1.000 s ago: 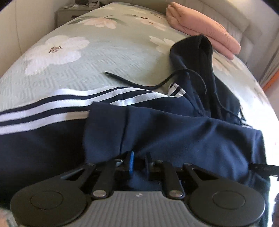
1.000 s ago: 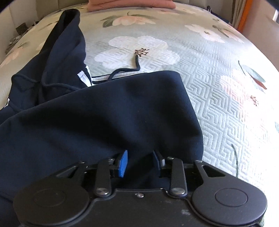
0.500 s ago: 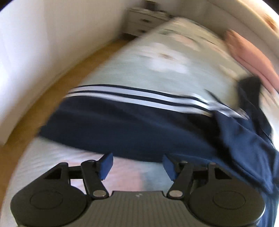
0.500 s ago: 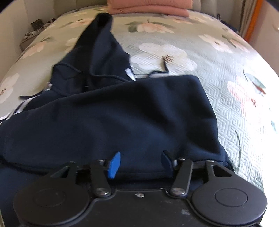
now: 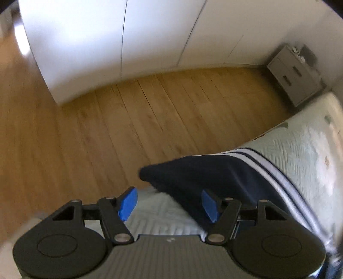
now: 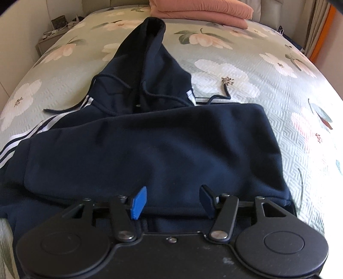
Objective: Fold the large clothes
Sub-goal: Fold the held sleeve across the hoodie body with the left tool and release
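Observation:
A navy hoodie (image 6: 154,146) with white stripes lies on the bed, its hood (image 6: 150,53) pointing to the far end. One folded flap lies across its body. My right gripper (image 6: 171,201) is open just above the near edge of the flap, holding nothing. In the left wrist view the striped sleeve (image 5: 225,171) reaches the bed's left edge, its cuff (image 5: 150,172) overhanging the floor. My left gripper (image 5: 169,202) is open and empty, above the bed's corner beside the sleeve.
The floral green bedspread (image 6: 278,90) covers the bed. Folded pink bedding (image 6: 199,10) lies at the head. A grey nightstand (image 5: 293,75) stands by the wall. Wooden floor (image 5: 128,120) and white wardrobe doors (image 5: 128,32) lie left of the bed.
Both grippers let go of the hoodie fabric and opened. The left gripper swung left from the body to the sleeve end at the bed's edge. The right gripper drew back slightly.

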`<state>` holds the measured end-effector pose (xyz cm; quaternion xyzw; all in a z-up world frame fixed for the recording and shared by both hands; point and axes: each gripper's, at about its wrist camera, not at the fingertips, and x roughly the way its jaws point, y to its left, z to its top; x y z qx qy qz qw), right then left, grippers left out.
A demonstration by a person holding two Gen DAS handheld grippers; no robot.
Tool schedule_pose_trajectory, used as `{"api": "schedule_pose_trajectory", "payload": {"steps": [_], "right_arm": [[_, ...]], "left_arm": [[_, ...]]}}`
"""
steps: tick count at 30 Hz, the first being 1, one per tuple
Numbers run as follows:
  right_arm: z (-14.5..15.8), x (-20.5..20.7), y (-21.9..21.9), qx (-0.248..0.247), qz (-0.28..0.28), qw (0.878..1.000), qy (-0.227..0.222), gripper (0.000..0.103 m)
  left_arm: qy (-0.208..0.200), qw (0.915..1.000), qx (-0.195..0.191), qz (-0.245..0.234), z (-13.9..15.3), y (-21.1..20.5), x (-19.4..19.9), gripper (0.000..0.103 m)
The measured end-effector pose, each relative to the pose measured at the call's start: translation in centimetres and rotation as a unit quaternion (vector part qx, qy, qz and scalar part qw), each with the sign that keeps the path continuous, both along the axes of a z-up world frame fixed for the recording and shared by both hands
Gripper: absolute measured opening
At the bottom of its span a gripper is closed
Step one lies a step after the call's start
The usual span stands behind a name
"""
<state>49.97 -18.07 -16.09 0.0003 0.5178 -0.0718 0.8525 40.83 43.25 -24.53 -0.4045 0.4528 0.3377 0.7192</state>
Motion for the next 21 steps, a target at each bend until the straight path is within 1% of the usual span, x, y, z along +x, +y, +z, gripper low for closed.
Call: {"api": "schedule_pose_trajectory", "payload": {"steps": [1, 2, 3, 4, 5, 6, 7, 8, 9, 11, 13, 15, 17, 18, 20, 21], "right_arm": [[0.0, -0.1, 0.1, -0.001, 0.001, 1.000, 0.001, 0.068], [-0.1, -0.1, 0.4, -0.003, 0.003, 1.000, 0.002, 0.068], [-0.1, -0.2, 0.6, -0.004, 0.004, 1.000, 0.002, 0.068], [0.0, -0.2, 0.7, -0.004, 0.004, 1.000, 0.002, 0.068], [0.0, -0.3, 0.7, -0.004, 0.003, 1.000, 0.002, 0.068], [0.0, -0.2, 0.8, -0.005, 0.001, 1.000, 0.002, 0.068], [0.0, -0.2, 0.9, -0.008, -0.001, 1.000, 0.002, 0.068], [0.0, -0.3, 0.8, -0.010, -0.004, 1.000, 0.003, 0.069], [-0.1, -0.4, 0.8, -0.011, -0.007, 1.000, 0.004, 0.069], [-0.1, -0.5, 0.6, -0.011, -0.010, 1.000, 0.005, 0.069], [0.0, -0.7, 0.5, -0.013, -0.011, 1.000, 0.004, 0.069], [0.1, -0.8, 0.2, -0.012, -0.012, 1.000, 0.001, 0.069], [0.4, -1.1, -0.2, -0.010, -0.012, 1.000, -0.003, 0.069], [0.5, -1.2, -0.5, -0.008, -0.012, 1.000, -0.006, 0.069], [0.8, -1.6, -1.1, -0.004, -0.011, 1.000, -0.010, 0.069], [1.0, -1.8, -1.5, -0.001, -0.011, 1.000, -0.012, 0.069]], "left_arm": [[-0.004, 0.9998, -0.021, 0.003, -0.8, 0.7, 0.3, 0.069], [-0.011, 0.9993, -0.035, 0.008, -1.6, 1.4, 0.6, 0.072], [-0.017, 0.9989, -0.043, 0.010, -2.2, 2.0, 0.9, 0.079], [-0.018, 0.9984, -0.053, 0.012, -2.8, 2.5, 1.1, 0.081], [-0.031, 0.9967, -0.073, 0.018, -3.1, 2.8, 1.0, 0.078], [-0.051, 0.9939, -0.095, 0.025, -3.5, 3.5, 0.7, 0.063], [-0.078, 0.9893, -0.119, 0.032, -3.8, 4.1, 0.7, 0.053], [-0.093, 0.9870, -0.127, 0.035, -4.0, 4.4, 0.3, 0.035], [-0.100, 0.9869, -0.122, 0.031, -3.9, 4.3, 0.2, 0.018], [-0.099, 0.9908, -0.091, 0.013, -3.2, 3.6, 0.5, 0.010], [-0.094, 0.9943, -0.051, 0.001, -2.2, 2.4, 1.0, 0.007], [-0.102, 0.9947, -0.010, -0.014, -0.5, 0.8, 1.2, 0.007], [-0.118, 0.9920, 0.029, -0.034, 2.0, -0.9, 1.1, 0.007], [-0.126, 0.9895, 0.052, -0.048, 3.8, -2.0, 1.0, 0.007], [-0.148, 0.9822, 0.088, -0.074, 7.0, -4.4, 1.0, 0.007], [-0.163, 0.9765, 0.107, -0.092, 9.0, -6.1, 1.0, 0.007]]}}
